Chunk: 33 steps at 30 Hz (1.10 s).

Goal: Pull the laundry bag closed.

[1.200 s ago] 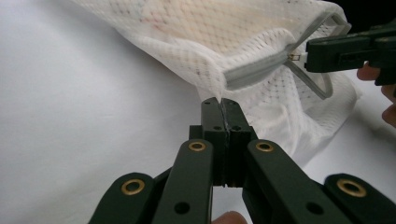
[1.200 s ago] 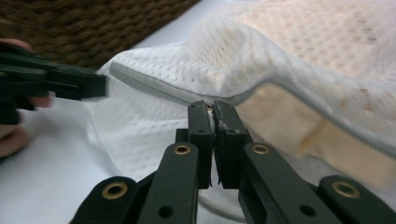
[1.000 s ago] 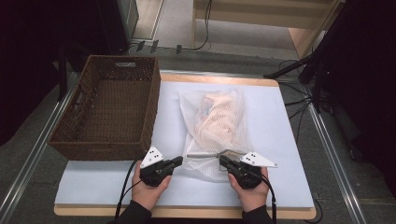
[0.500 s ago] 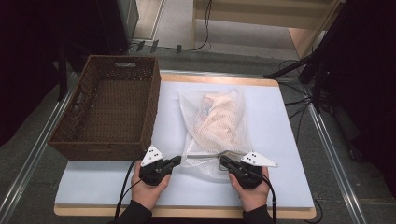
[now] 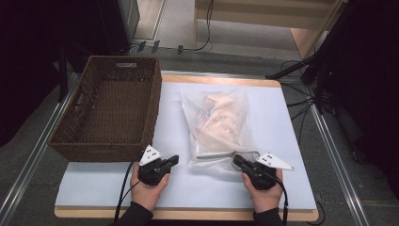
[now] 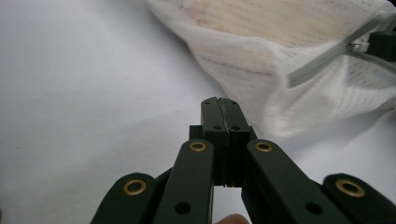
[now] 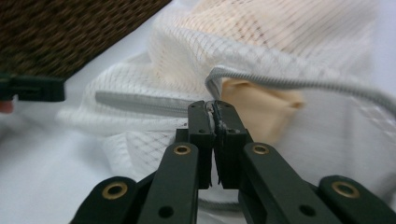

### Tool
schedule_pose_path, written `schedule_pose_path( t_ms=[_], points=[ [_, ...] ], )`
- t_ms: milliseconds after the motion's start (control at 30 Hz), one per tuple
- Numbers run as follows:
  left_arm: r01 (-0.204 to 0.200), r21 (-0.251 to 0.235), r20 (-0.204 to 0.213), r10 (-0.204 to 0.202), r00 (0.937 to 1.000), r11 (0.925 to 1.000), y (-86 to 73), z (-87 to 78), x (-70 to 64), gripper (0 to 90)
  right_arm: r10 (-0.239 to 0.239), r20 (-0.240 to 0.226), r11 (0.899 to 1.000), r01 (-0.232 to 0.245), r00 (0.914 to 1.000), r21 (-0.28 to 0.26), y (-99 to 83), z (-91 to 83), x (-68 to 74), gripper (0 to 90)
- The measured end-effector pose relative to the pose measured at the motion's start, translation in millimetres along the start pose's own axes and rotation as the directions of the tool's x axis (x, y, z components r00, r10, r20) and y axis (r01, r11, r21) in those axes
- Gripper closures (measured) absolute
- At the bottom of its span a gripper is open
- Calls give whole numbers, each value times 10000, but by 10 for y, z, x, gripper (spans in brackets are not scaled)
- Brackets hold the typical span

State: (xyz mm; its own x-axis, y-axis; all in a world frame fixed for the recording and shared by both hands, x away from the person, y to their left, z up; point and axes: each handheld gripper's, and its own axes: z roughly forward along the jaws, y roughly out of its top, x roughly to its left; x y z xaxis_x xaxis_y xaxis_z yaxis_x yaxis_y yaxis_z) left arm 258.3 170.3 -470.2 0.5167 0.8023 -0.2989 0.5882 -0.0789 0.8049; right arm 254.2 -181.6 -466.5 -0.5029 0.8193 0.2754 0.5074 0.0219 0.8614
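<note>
A white mesh laundry bag with a peach garment inside lies mid-table on the white mat. Its grey zipper runs along the near end and is partly open. My right gripper is at the bag's near right corner, shut on the zipper's pull. My left gripper rests on the mat just left of the bag, apart from it. Its jaws are pressed together on nothing. The right gripper view catches the left gripper at the far left.
A dark brown wicker basket stands empty on the table's left half, its near wall just beyond my left hand. The white mat is bare to the bag's right. Cables and a wooden frame lie on the floor beyond the table.
My right gripper has shifted slightly right along the bag's near edge with the zipper pull in it. The left gripper has stayed in place.
</note>
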Motion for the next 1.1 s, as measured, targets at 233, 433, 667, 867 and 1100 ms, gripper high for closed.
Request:
schedule_pose_path(
  t_ms=[233,433,667,867,1100],
  points=[
    [-928,323,622,907,9939,9952,3,83,-108,900,-25,176,9997,29,9998,-233,24,-169,-144,875],
    [-1183,467,1596,1095,9811,9919,58,293,-297,594,274,-143,9996,-275,9995,-102,-7,-82,-134,875],
    [-1068,758,1936,905,9769,9914,86,390,-327,531,0,-659,9998,12,9978,188,-39,43,48,874],
    [-532,604,1933,406,9803,9968,86,345,-258,786,-182,-932,9990,219,9955,381,-62,149,174,874],
    [-554,737,1451,442,9884,9957,72,315,-249,889,-298,-979,9984,343,9947,451,-68,159,191,874]
  ],
)
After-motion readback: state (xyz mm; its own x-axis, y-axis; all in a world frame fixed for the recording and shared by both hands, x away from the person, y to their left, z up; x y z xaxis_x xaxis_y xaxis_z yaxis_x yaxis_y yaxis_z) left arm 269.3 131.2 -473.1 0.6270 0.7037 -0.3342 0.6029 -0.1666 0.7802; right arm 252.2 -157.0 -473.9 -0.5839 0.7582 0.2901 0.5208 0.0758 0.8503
